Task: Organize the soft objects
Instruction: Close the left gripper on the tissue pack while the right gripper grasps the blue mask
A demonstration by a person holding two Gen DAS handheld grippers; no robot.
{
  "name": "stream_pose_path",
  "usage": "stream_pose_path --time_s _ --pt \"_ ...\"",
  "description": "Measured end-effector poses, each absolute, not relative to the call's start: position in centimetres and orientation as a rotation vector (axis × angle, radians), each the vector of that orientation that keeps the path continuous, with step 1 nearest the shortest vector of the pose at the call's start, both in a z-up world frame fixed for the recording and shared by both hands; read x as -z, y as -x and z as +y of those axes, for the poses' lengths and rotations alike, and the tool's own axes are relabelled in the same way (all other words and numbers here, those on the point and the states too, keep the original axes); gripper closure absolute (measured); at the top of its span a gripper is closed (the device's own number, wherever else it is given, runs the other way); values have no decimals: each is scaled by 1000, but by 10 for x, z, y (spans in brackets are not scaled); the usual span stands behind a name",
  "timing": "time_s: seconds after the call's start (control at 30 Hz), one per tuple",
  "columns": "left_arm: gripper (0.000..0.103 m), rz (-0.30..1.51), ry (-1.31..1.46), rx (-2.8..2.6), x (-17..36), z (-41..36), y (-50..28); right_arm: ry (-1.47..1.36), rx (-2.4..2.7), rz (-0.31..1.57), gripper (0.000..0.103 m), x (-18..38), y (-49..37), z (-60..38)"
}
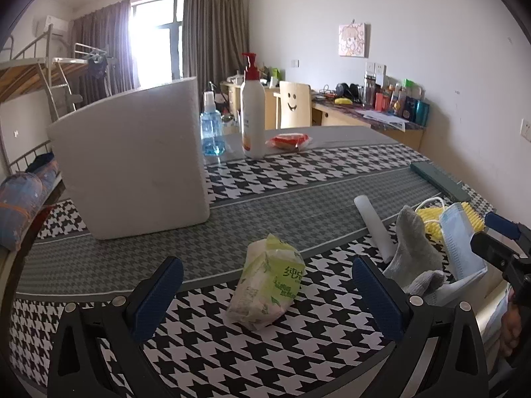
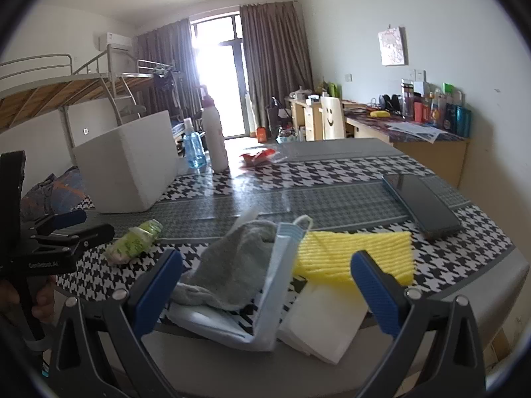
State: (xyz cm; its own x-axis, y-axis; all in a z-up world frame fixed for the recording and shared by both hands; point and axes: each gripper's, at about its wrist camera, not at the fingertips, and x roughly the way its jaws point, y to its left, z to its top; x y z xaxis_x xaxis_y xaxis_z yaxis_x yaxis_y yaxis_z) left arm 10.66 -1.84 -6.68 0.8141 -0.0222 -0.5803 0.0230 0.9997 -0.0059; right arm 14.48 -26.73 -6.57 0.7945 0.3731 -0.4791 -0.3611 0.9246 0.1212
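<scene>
Houndstooth cloth covers the table (image 1: 298,358), and the white foam box (image 1: 132,162) is the landmark. Near its front right corner lies the green tissue pack (image 1: 268,282), between the spread fingers of the left gripper (image 1: 265,285), untouched. Further right of the box sit the grey sock (image 2: 235,262), the blue face mask (image 2: 265,298), the yellow cloth (image 2: 355,252) and a white pad (image 2: 325,321); the right gripper (image 2: 265,285) hovers there, its 2 fingers wide apart, gripping nothing.
</scene>
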Motion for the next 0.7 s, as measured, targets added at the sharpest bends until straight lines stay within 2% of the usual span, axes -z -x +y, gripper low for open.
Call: stream_pose_path --time_s 0.5,0.6,0.7 --pt "1 678 -38 -7 83 -25 -124 -48 -334 572 1 76 -147 -286" --pt "3 685 -43 0 85 -28 -129 -33 -328 575 1 77 -146 -286" --pt "9 705 -46 11 89 -30 -134 -54 -331 589 1 78 -146 -289"
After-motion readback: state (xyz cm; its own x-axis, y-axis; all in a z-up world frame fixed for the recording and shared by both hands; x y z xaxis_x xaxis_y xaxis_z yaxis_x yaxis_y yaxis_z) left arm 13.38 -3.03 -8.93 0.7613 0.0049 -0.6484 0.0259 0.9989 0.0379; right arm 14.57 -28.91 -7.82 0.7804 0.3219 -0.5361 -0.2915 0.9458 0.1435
